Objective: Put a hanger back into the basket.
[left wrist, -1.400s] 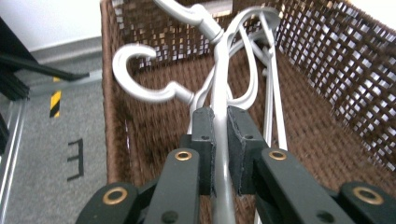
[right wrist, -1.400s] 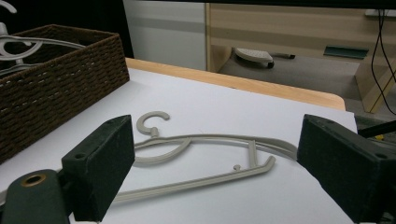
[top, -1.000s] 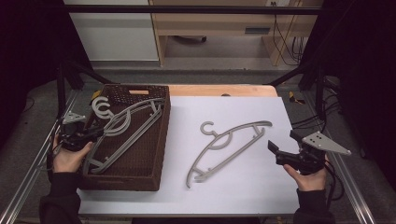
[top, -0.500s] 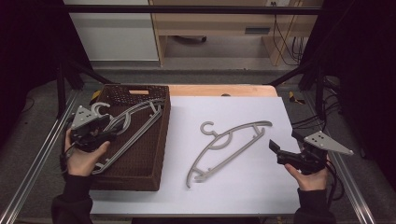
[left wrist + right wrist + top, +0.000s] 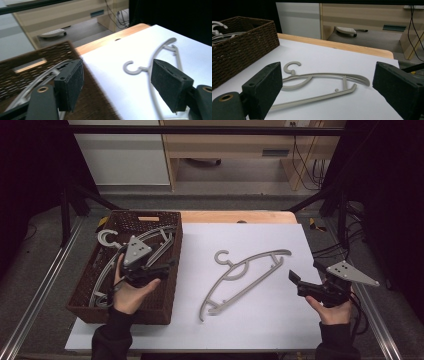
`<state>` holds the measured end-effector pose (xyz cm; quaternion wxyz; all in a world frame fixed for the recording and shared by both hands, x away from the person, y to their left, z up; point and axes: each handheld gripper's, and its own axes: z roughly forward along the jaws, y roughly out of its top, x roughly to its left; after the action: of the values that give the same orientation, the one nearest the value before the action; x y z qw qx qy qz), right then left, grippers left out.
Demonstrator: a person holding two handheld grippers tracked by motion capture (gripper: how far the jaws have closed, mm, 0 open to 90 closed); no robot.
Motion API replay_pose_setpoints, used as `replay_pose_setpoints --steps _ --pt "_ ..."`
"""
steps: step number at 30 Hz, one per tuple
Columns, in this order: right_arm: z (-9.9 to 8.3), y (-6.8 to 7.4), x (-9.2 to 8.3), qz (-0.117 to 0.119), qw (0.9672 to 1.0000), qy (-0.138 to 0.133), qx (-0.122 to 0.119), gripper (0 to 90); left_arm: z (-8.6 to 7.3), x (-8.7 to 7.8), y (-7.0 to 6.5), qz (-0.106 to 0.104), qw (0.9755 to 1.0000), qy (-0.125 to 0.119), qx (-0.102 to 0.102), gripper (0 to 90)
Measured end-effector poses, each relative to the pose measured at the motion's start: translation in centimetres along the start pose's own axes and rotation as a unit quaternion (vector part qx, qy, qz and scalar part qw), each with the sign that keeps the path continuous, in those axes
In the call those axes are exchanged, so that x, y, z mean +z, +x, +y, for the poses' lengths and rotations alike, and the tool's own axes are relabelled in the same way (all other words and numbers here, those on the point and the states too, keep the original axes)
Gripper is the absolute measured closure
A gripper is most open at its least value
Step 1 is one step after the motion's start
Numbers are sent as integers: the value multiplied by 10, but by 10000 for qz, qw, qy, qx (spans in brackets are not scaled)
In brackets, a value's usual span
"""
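A: Where does the hanger sorting stand?

B: By my reading, partway. Some grey plastic hangers [image 5: 107, 270] already lie in the brown wicker basket [image 5: 172, 270] at nine o'clock on the worktop [image 5: 280, 330]. One loose grey hanger [image 5: 240, 275] lies flat on the white sheet near the centre, hook toward eleven o'clock, well apart from the basket

A: And the left hand-held gripper [image 5: 167, 265]?

B: It hovers over the basket's three o'clock wall, pointing toward the loose hanger. Its jaws have just been opening and stand wide now, with nothing between the pads [image 5: 71, 83]; the loose hanger lies farther off beyond them

A: The right one?

B: The right hand-held gripper [image 5: 292, 277] sits at four o'clock, just beside the hanger's lower bar but not touching it. Its jaws gape wide and empty, with the hanger framed between them farther off

A: So what's left?

B: I'd judge the loose hanger remains to be grasped and carried to the basket. Neither tool has contact with it yet
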<state>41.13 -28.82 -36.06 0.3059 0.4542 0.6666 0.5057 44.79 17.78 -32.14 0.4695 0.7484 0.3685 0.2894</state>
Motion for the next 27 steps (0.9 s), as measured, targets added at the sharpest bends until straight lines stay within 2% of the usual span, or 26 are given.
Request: replay_pose_setpoints --steps 7,10,15,21,25,27 --pt "0 0 0 34 10000 3 -24 90 3 31 -44 -381 9991 84 186 253" --pt "0 -2 -2 26 10000 -16 -7 90 2 42 -54 -501 9985 123 193 248" --pt "0 -2 -3 17 10000 -35 3 90 -6 66 -73 -599 9971 373 291 241" --pt "-1 -3 -6 56 10000 -72 14 90 -23 87 -86 -563 9959 632 308 234" --pt "1 -2 -6 53 9999 -86 41 90 -34 100 -86 -554 9949 803 269 235" --pt "0 -2 -4 35 10000 -36 34 90 -40 108 -86 -504 9937 967 263 239"
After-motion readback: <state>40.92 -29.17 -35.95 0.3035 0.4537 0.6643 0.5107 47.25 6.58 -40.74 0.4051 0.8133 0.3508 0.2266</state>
